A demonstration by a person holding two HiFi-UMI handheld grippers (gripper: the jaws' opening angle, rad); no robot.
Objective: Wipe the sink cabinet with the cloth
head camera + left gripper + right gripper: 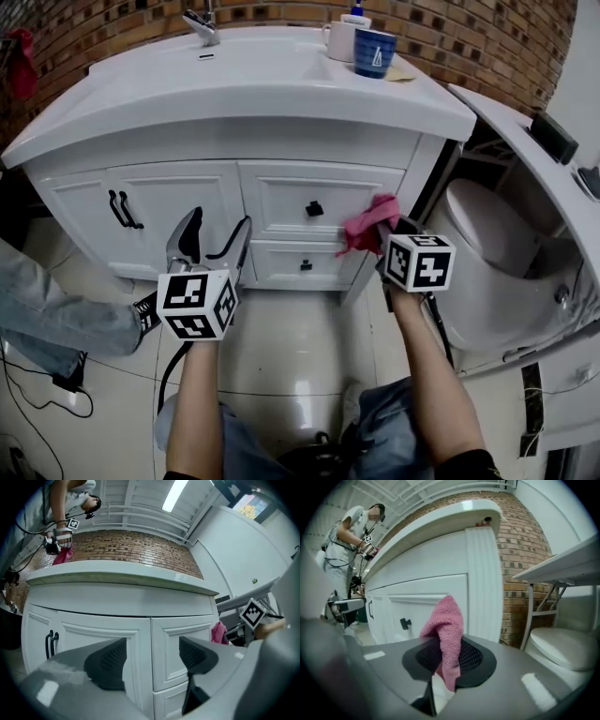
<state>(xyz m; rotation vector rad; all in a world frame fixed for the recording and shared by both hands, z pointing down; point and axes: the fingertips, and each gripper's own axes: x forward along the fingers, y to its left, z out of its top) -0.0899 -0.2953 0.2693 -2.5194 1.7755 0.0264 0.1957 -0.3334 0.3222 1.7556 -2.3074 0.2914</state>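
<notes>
The white sink cabinet (187, 202) stands before me, with two doors on the left and two drawers on the right. My right gripper (382, 236) is shut on a pink cloth (368, 223), which sits by the right end of the upper drawer (319, 199). In the right gripper view the pink cloth (445, 637) sticks up from the shut jaws, a short way off the drawer front (426, 611). My left gripper (214, 246) is open and holds nothing, in front of the seam between door and drawers (151, 653).
A blue mug (374, 52) and a white cup (341, 39) stand on the countertop (234, 80) near the tap (202, 25). A white toilet (487, 253) sits right of the cabinet. A person's leg and shoe (66, 319) are at the left.
</notes>
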